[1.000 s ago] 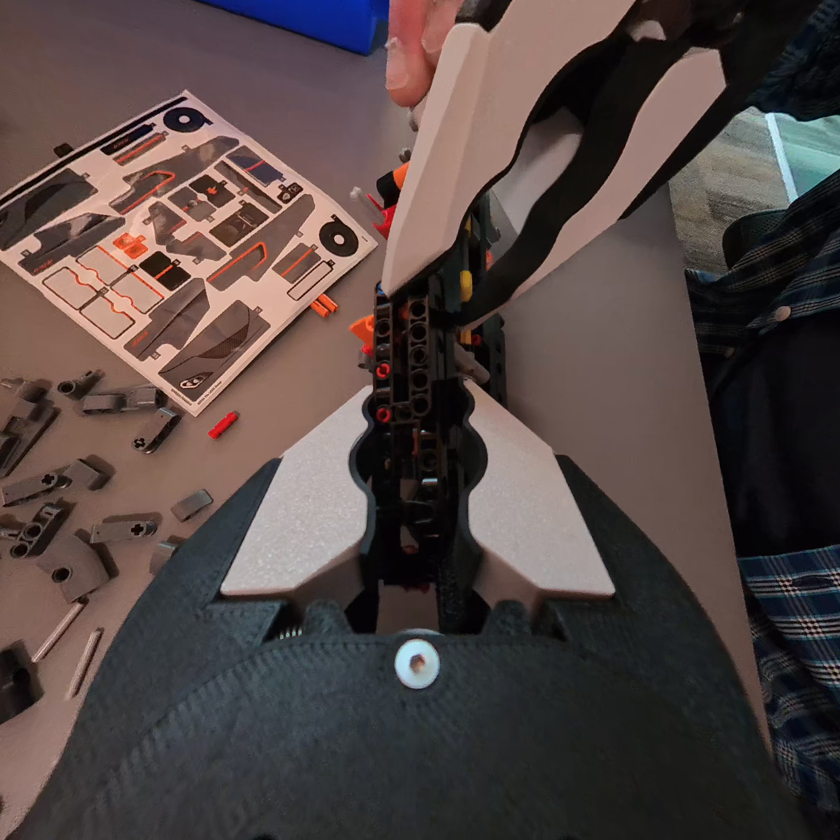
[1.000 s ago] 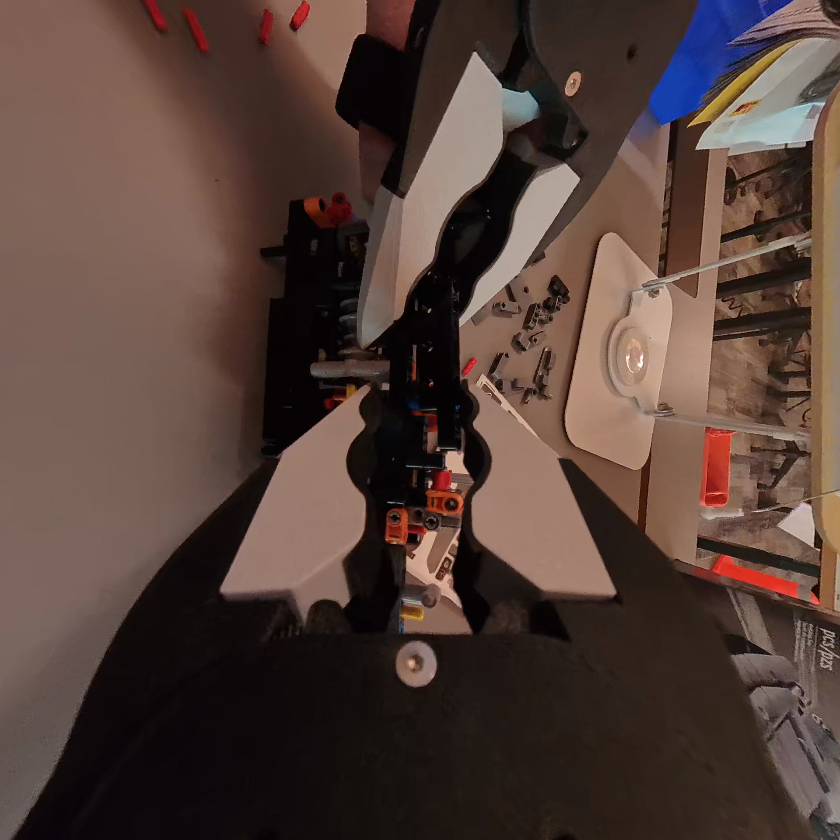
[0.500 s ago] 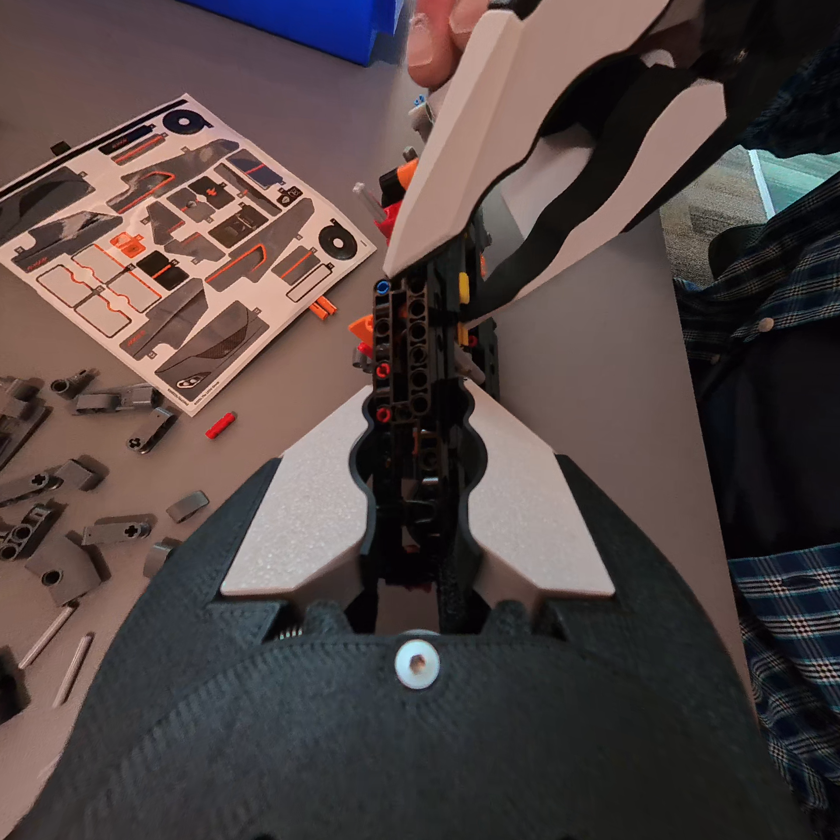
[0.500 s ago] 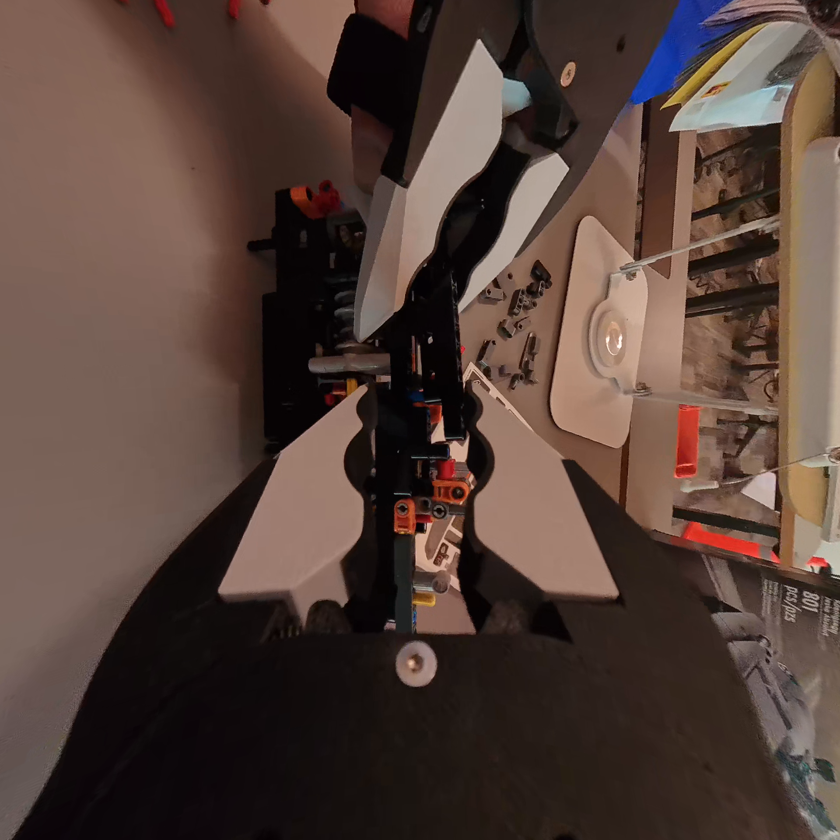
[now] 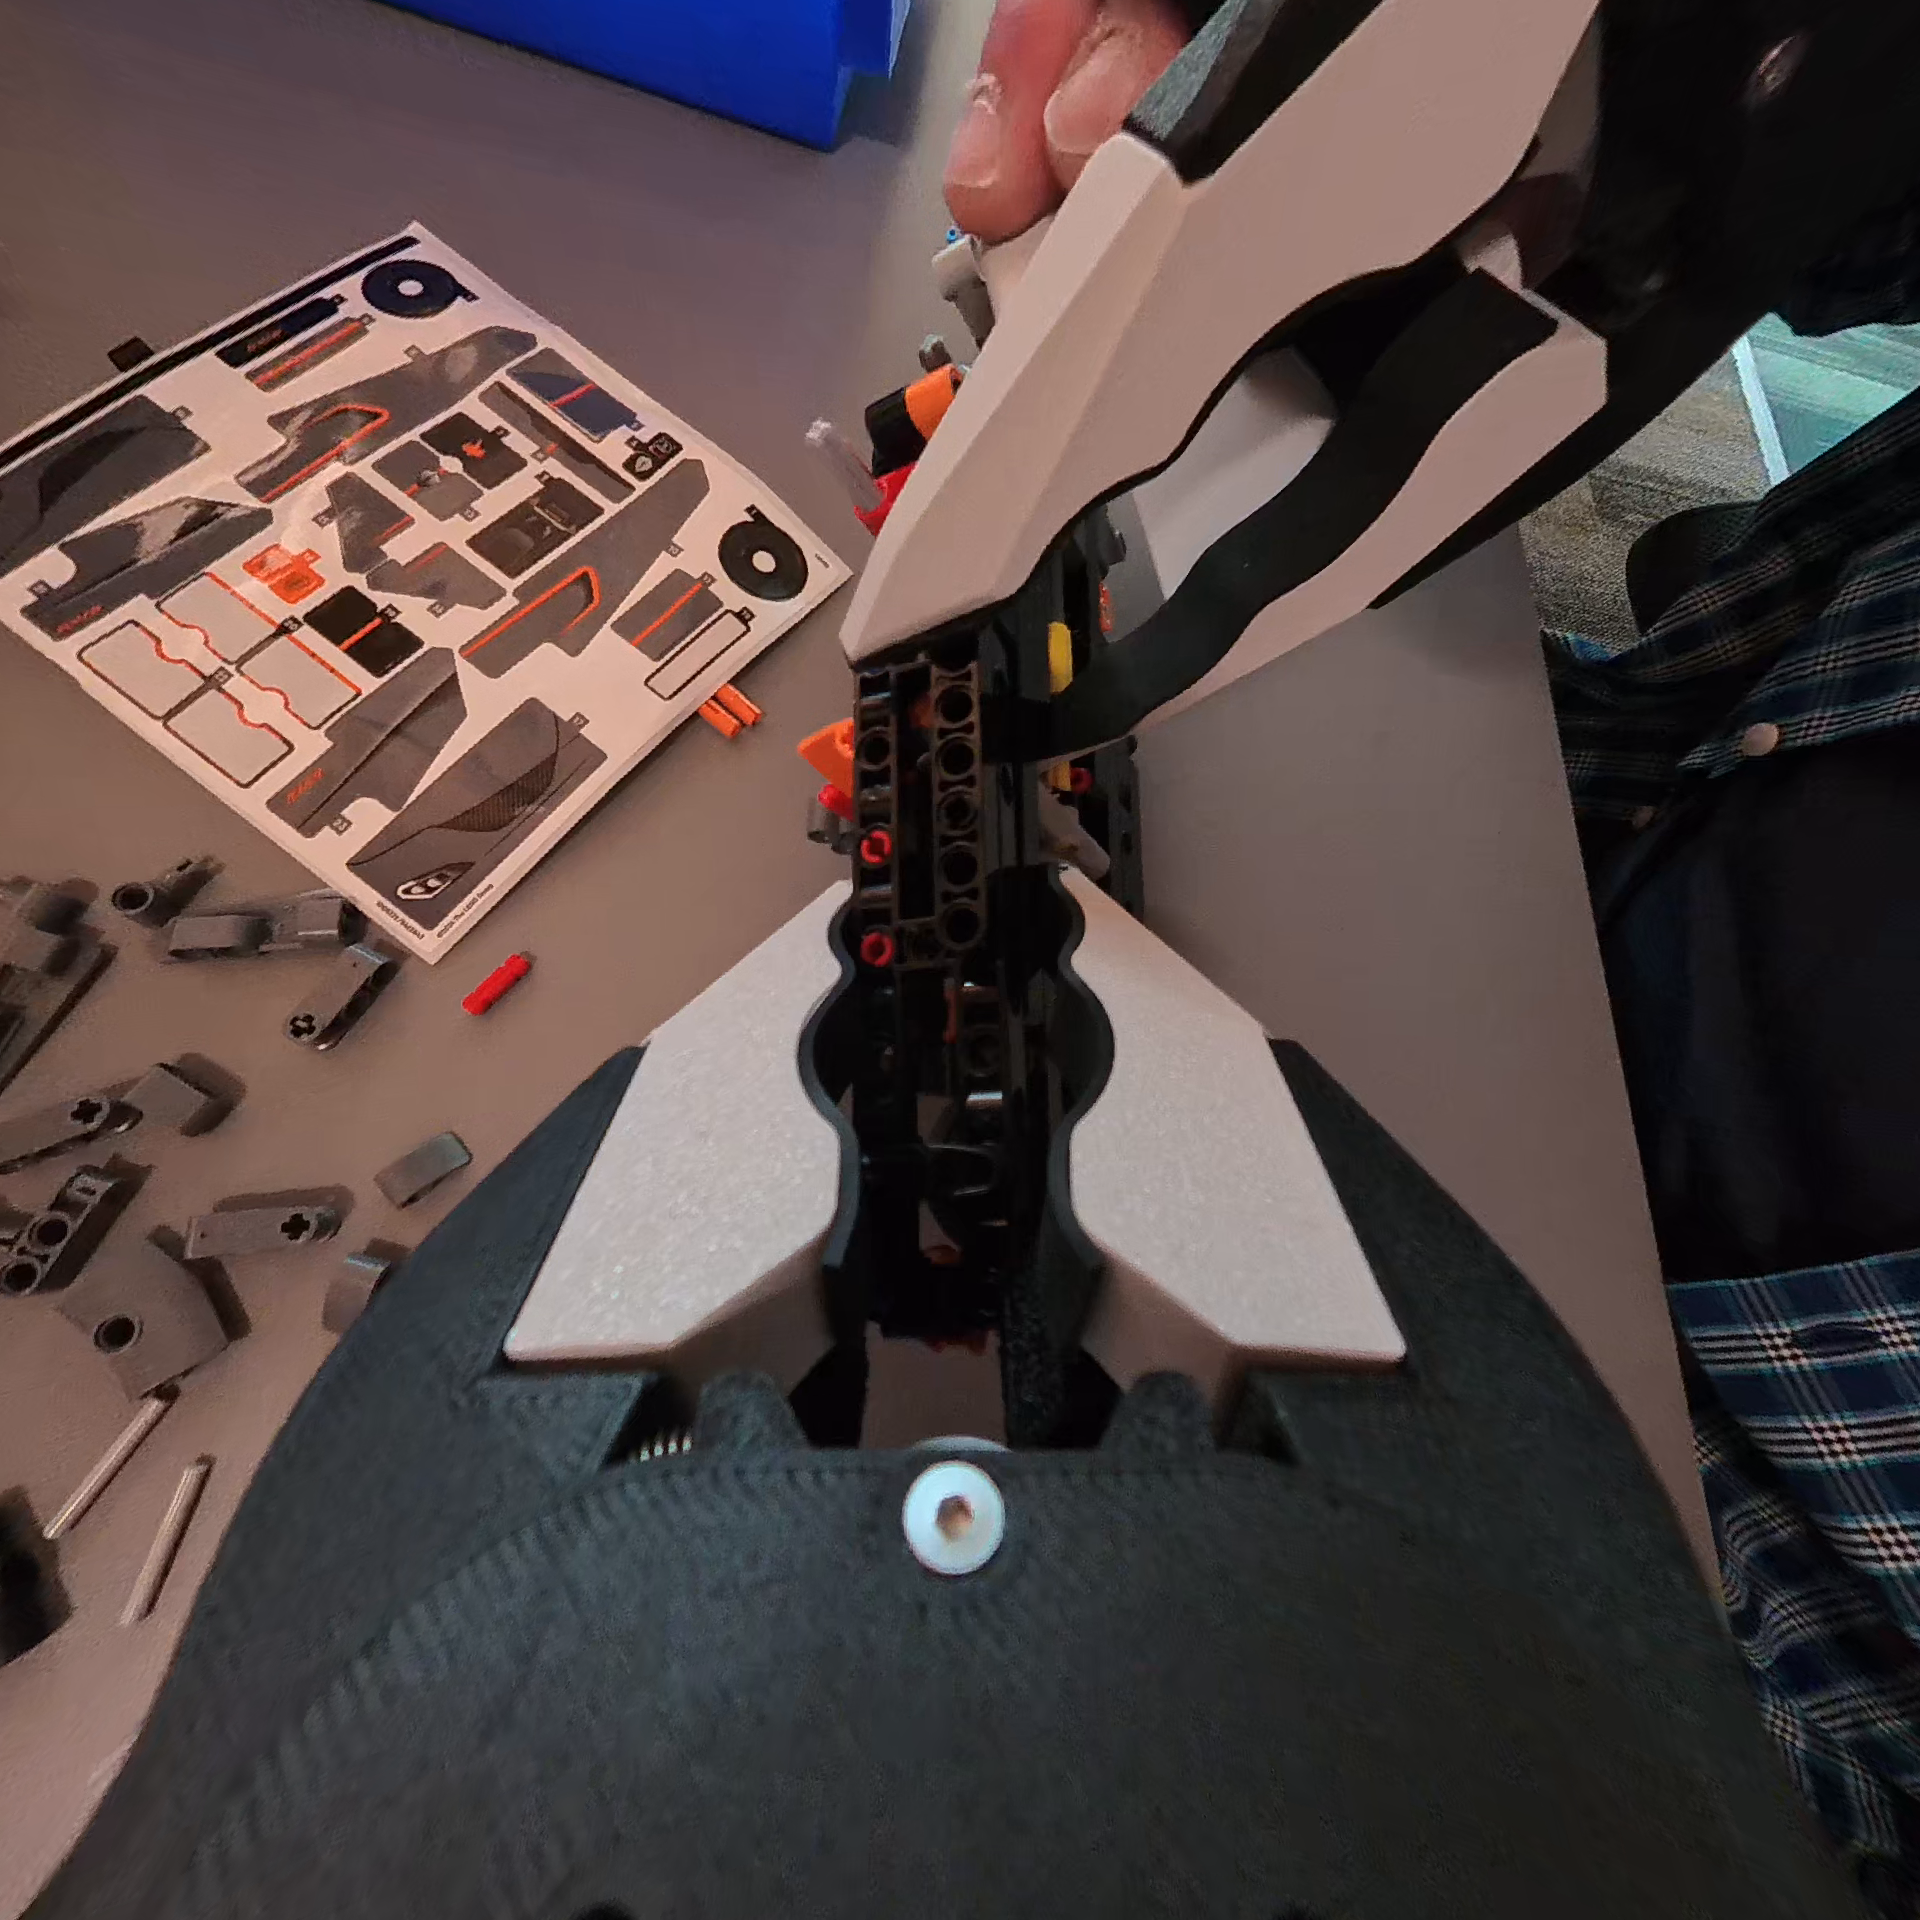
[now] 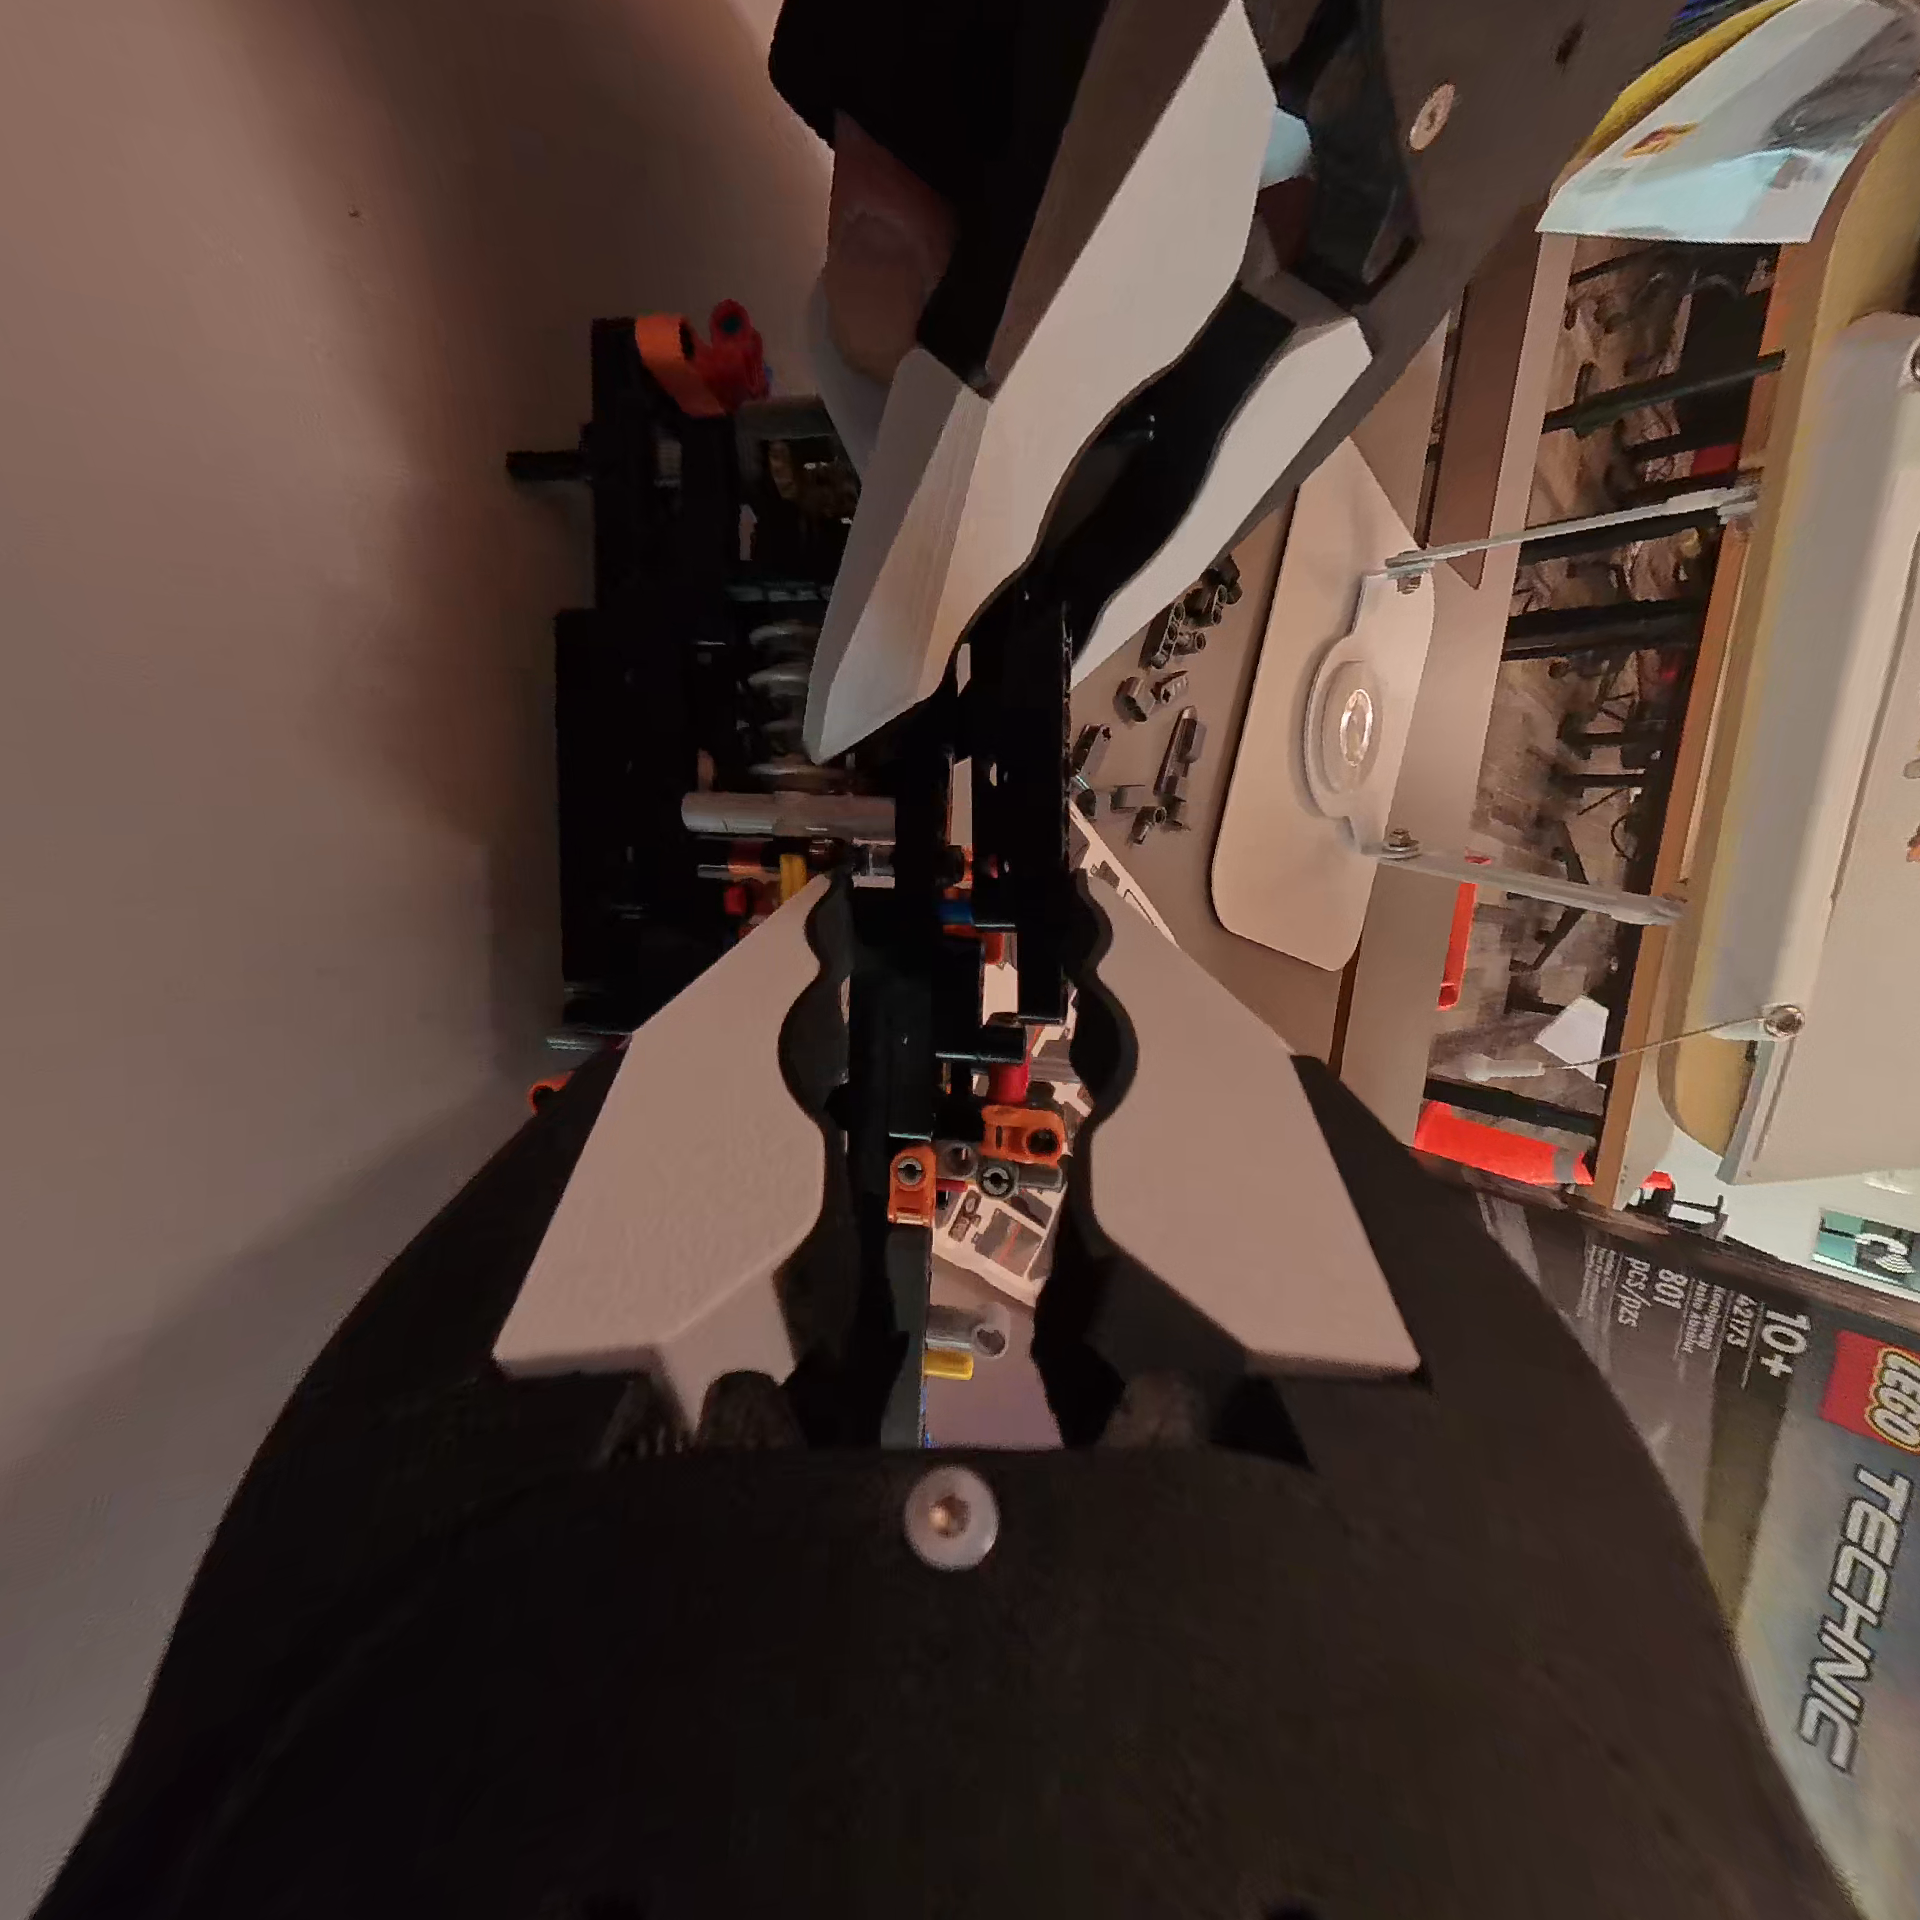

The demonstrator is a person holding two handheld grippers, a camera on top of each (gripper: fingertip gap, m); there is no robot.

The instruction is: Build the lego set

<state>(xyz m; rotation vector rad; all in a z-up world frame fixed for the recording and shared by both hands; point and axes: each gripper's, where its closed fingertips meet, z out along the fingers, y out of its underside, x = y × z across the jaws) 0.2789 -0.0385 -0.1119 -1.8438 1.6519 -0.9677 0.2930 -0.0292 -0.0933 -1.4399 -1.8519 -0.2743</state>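
The lego assembly [image 5: 935, 790] is a black beam frame with orange, red and yellow pins, held up off the grey table [image 5: 623, 260]. My left gripper [image 5: 956, 904] is shut on its near end. My right gripper [image 5: 987, 675] comes in from the upper right and is shut on its far end. In the right wrist view the right gripper [image 6: 956, 894] clamps a black beam of the assembly [image 6: 914, 997]. The left gripper [image 6: 956, 707] grips the same frame from above. The clamped parts are hidden between the fingers.
A sticker sheet [image 5: 395, 582] lies on the table at the left, with loose grey pieces [image 5: 156, 1143], a red pin [image 5: 497, 982] and orange pins [image 5: 732, 712] near it. A blue bin [image 5: 675, 52] is at the back. A plaid sleeve [image 5: 1787, 1455] is at the right. The set's box [image 6: 1766, 1507] and a white stand base [image 6: 1320, 727] show in the right wrist view. The white stand base [image 6: 1320, 727] is about equally far from each gripper, around 30 cm.
Both grippers have kept their hold on the assembly. The right wrist view has swung a little, so the assembly sits deeper between its fingers and more of the box shows.
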